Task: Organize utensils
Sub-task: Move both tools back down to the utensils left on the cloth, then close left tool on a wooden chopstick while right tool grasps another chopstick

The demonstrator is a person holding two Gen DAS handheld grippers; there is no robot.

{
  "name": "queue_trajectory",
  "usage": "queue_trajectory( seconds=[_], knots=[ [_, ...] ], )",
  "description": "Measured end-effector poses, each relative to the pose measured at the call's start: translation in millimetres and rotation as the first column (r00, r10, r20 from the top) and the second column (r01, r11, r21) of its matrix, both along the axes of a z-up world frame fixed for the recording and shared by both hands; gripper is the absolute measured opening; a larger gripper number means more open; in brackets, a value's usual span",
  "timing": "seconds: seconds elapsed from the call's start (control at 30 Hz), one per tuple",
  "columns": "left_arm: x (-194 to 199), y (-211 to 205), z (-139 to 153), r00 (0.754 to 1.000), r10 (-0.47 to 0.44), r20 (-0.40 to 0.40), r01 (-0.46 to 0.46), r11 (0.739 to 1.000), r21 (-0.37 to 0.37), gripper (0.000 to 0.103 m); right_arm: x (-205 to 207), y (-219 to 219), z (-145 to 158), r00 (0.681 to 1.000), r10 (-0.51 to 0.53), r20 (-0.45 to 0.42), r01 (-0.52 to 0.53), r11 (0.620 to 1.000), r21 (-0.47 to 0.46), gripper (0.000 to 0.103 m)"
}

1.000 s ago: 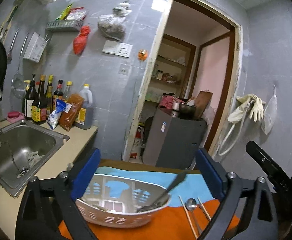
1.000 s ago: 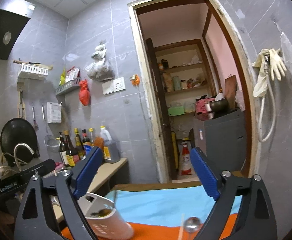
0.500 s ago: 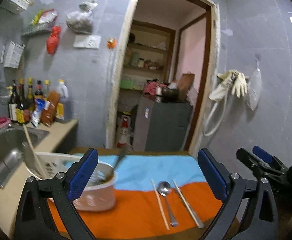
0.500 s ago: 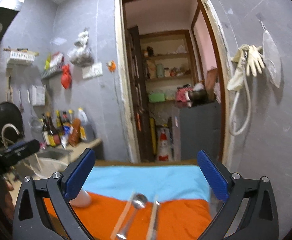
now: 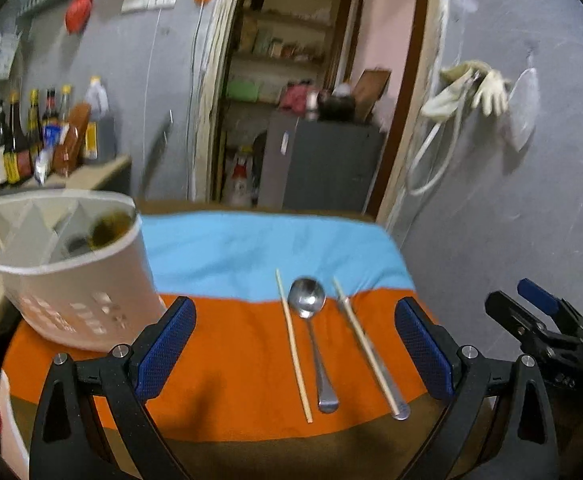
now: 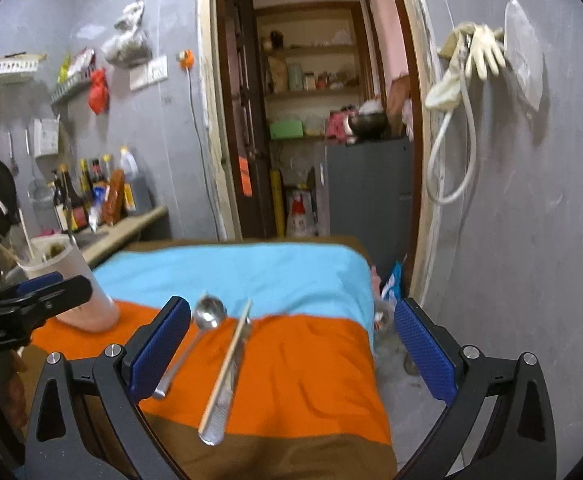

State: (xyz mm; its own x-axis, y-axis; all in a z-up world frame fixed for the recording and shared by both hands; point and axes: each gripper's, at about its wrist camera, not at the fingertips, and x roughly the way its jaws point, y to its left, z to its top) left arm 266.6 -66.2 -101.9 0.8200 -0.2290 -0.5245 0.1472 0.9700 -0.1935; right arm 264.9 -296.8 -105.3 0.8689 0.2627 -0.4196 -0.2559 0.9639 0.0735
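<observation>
Both grippers hang spread and empty over the near edge of the counter: my left gripper [image 5: 295, 344] frames the utensils squarely, while my right gripper [image 6: 291, 344] sits further right, so they fall toward its left finger. Just ahead on the orange cloth [image 5: 231, 360] lie a chopstick [image 5: 293, 346], a spoon [image 5: 313, 336] and a second chopstick resting along a metal handle [image 5: 369, 354], side by side, long axes running away from me, ends toward the grippers. Further off to the left stands the white caddy [image 5: 79, 292], already holding utensils. I judge either gripper could reach them, closing across a shaft.
</observation>
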Motion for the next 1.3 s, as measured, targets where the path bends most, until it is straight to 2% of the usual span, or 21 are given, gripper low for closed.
queue_trajectory(
  seconds=[0.2, 0.3, 0.4, 0.5, 0.57, 0.63, 0.7, 0.77, 0.87, 1.03, 1.17, 1.3],
  knots=[
    [24.3, 2.1, -27.6, 0.996, -0.003, -0.088, 0.002, 1.000, -0.002, 0.097, 18.3, -1.6, -22.8, 0.994, 0.037, -0.107, -0.037, 0.999, 0.002, 0.101],
    [33.6, 3.5, -37.2, 0.993, -0.008, -0.114, 0.008, 1.000, -0.005, 0.096, 29.4, 3.1, -32.6, 0.985, 0.072, -0.159, -0.072, 0.997, 0.004, 0.096],
    [45.7, 4.5, -45.4, 0.990, -0.014, -0.142, 0.014, 1.000, -0.003, 0.093, 41.8, 11.2, -42.0, 0.972, 0.110, -0.209, -0.111, 0.994, 0.006, 0.087],
    [57.3, 6.3, -50.7, 0.983, -0.028, -0.179, 0.025, 1.000, -0.017, 0.083, 53.4, 20.1, -48.7, 0.955, 0.149, -0.255, -0.151, 0.988, 0.011, 0.078],
    [67.5, 9.3, -56.9, 0.973, -0.045, -0.224, 0.036, 0.998, -0.044, 0.061, 61.9, 26.5, -53.9, 0.939, 0.183, -0.291, -0.185, 0.982, 0.019, 0.070],
    [76.3, 12.3, -62.7, 0.960, -0.066, -0.271, 0.048, 0.996, -0.072, 0.050, 68.3, 31.5, -57.9, 0.924, 0.212, -0.318, -0.215, 0.976, 0.024, 0.062],
    [81.0, 12.3, -64.9, 0.953, -0.083, -0.293, 0.059, 0.994, -0.089, 0.044, 73.6, 38.2, -60.8, 0.908, 0.240, -0.342, -0.247, 0.969, 0.023, 0.056],
    [85.2, 12.5, -66.6, 0.945, -0.104, -0.310, 0.076, 0.992, -0.101, 0.033, 76.9, 44.7, -63.5, 0.893, 0.266, -0.363, -0.276, 0.961, 0.024, 0.048],
    [90.6, 11.7, -66.5, 0.935, -0.122, -0.333, 0.092, 0.990, -0.104, 0.026, 82.0, 50.5, -69.2, 0.873, 0.280, -0.399, -0.297, 0.955, 0.020, 0.036],
    [99.7, 12.7, -67.5, 0.927, -0.130, -0.351, 0.097, 0.989, -0.108, 0.020, 88.7, 51.0, -71.7, 0.863, 0.275, -0.424, -0.292, 0.956, 0.026, 0.027],
    [106.6, 14.6, -69.5, 0.921, -0.119, -0.370, 0.083, 0.990, -0.112, 0.008, 91.5, 45.1, -72.2, 0.863, 0.262, -0.432, -0.269, 0.962, 0.045, 0.010],
    [105.9, 16.1, -68.7, 0.916, -0.119, -0.383, 0.081, 0.990, -0.113, 0.004, 93.2, 37.4, -71.1, 0.873, 0.226, -0.432, -0.226, 0.973, 0.053, 0.006]
  ],
)
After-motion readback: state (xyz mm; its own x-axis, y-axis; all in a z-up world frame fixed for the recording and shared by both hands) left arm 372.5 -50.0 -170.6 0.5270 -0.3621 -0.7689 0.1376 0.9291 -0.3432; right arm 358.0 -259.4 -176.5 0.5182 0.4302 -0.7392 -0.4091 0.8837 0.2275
